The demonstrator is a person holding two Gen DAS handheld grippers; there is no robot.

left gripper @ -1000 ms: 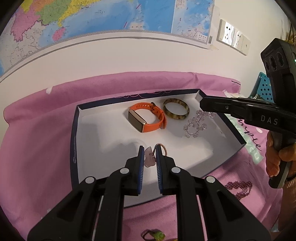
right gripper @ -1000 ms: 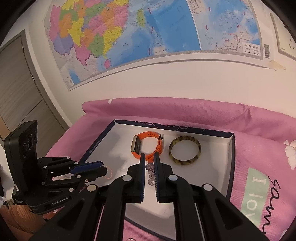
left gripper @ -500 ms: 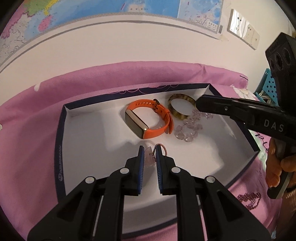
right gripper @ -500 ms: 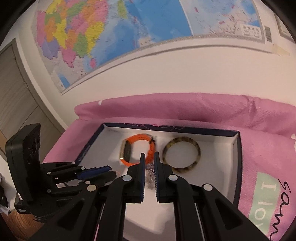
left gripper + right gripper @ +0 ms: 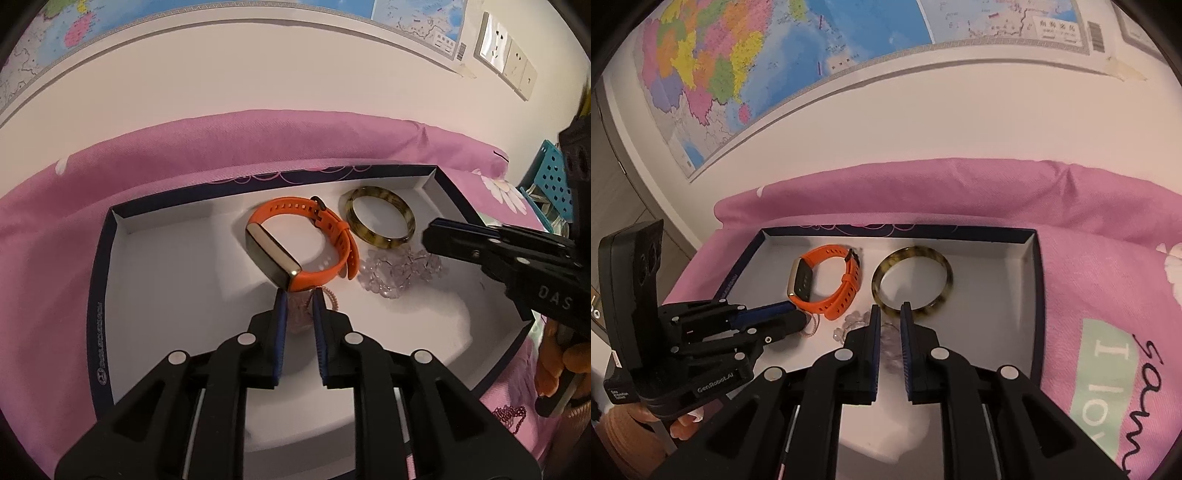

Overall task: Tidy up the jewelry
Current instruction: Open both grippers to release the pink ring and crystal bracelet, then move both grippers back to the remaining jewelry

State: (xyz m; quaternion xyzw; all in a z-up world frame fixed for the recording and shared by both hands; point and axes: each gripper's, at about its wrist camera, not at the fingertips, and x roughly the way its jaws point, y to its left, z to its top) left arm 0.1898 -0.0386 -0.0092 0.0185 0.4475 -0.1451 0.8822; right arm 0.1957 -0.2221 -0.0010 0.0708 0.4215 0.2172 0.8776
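Tray (image 5: 107, 302) first: its dark-rimmed left wall runs past your left gripper (image 5: 298, 295), white floor bare on that side. The gripper's jaws are narrow and just starting to part, with a pale pink bead bracelet (image 5: 297, 314) sitting between the blue pads; from here you cannot tell whether they press on it. Its coral loop pokes out beside the right finger. Just ahead of those fingertips stands the orange smartwatch (image 5: 295, 254), on edge, gold face turned toward you. Beyond it and to the right lies the tortoiseshell bangle (image 5: 380, 218), flat near the far wall, touching the watch strap. Nearer you than the bangle, the clear crystal bracelet (image 5: 399, 273) is heaped on the tray floor. Your right gripper (image 5: 887, 314) comes in from the right side, jaws narrow and beginning to open, with some of those clear beads between the fingers; the bangle's near rim sits just past its tips. Under it all, the pink bedsheet (image 5: 258, 140), and a dark red beaded bracelet (image 5: 511, 415) lies on it outside the tray's right corner.
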